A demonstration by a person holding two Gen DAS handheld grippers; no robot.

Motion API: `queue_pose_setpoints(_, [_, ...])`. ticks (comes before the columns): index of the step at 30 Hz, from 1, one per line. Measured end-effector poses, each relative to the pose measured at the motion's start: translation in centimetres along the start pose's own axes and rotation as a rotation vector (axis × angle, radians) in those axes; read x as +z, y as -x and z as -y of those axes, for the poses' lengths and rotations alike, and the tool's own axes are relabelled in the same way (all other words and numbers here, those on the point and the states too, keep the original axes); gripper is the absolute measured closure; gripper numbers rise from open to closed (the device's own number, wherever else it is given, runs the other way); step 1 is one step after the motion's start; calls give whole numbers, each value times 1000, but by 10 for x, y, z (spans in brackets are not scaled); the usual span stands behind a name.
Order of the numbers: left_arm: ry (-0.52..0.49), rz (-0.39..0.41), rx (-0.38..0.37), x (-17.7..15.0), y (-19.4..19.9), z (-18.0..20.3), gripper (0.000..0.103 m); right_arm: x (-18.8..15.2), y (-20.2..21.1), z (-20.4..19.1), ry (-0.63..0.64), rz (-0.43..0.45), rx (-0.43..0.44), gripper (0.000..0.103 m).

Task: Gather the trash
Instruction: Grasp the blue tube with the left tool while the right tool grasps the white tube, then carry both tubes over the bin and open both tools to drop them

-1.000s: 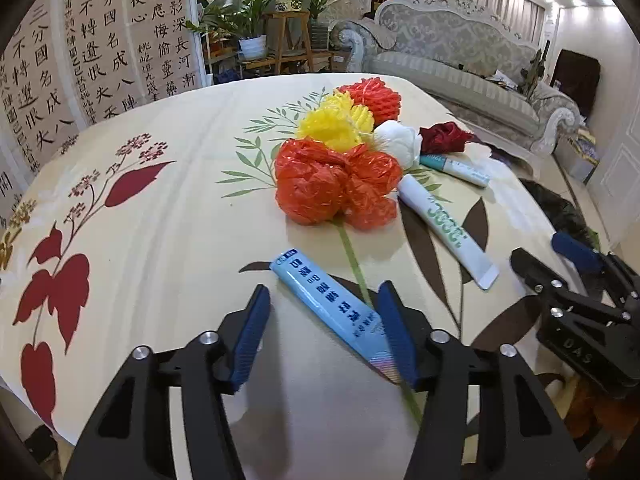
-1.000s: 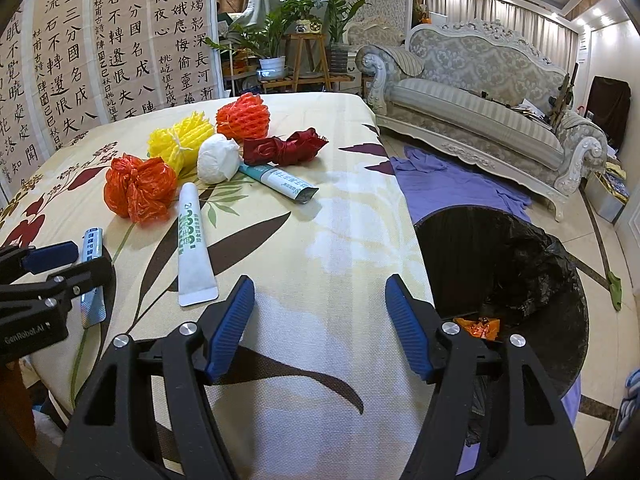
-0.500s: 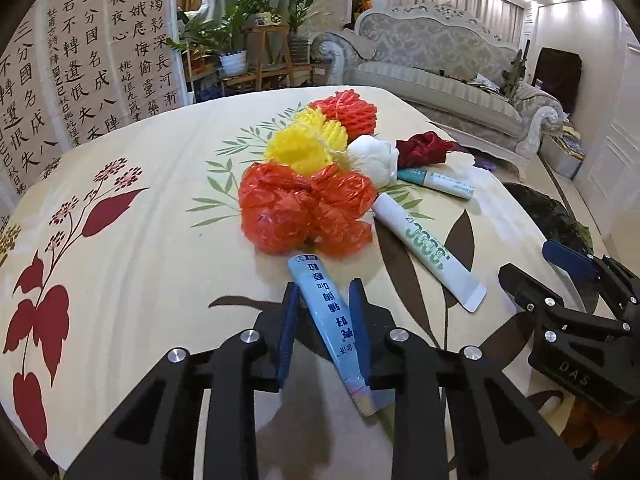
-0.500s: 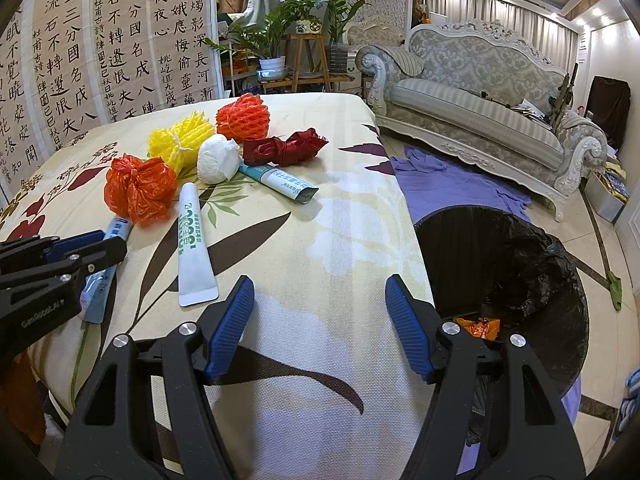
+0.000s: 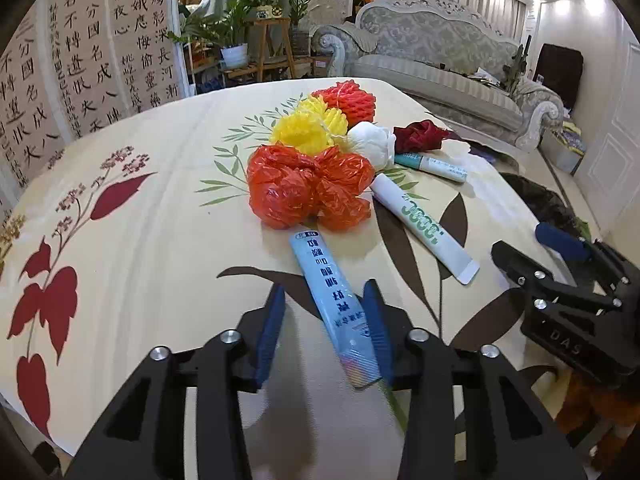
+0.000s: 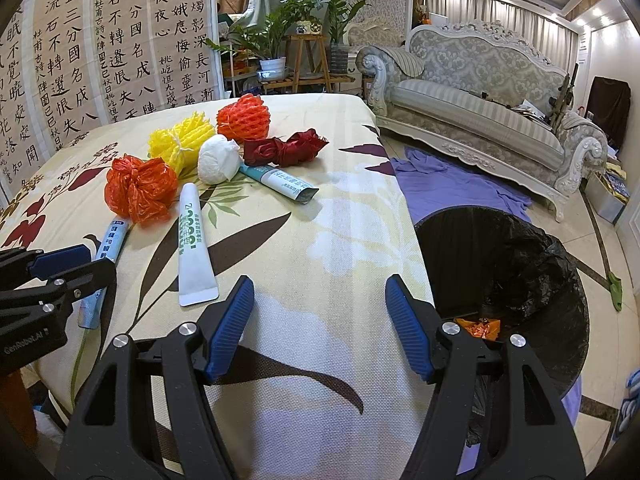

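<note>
Left gripper [image 5: 324, 330], closed on the blue tube [image 5: 334, 306] a moment ago, is opening again, tube loose between the jaws on the table [image 5: 160, 240]; grasp is judged lost, binning delayed.

The left claw [image 5: 325, 326] has moved forward over the desk [image 5: 160, 248] since a second ago, so the blue tube [image 5: 332, 304] now lies farther in between its fingers. A second ago the fingers stood wide on either side of the tube's near end. Half a second ago they had closed tightly on it. Now they are opening again: the right finger [image 5: 376, 328] is against the tube and the left one stands apart. The tube has swung round, its far end now just short of the orange bag [image 5: 304, 188].
</note>
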State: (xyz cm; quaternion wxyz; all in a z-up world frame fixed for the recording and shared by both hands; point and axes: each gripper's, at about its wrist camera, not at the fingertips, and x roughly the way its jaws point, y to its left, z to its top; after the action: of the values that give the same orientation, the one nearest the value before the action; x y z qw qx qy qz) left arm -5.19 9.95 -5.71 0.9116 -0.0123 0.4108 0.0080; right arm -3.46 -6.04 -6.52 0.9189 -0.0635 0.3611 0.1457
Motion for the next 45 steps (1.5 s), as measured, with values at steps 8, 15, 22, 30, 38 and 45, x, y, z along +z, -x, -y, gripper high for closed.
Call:
queue_pose_setpoints(8, [-20,19,11,-3,1,-13,85,3,-1,0,-5,-1,-10,37])
queue_pose_setpoints(15, [7,26,31,-5,6,-30,88,6,2,-3,-2,7,-5,37])
queue_pose_setpoints(22, [42,40,68,-6,9,-53,92,19,6,-17,22,29,32,37])
queue_pose_setpoints(30, [71,55,81,-4,4,-72,93,28,-9,-49,102,6,74,46])
queue_pose_setpoints(38, [85,69,55,-5,5,-77,93,24,-20,-62,154,-48,92,84])
queue_pose_setpoints(45, [91,83,43,-5,11,-76,98,21,-12,-64,156,-33,97,87])
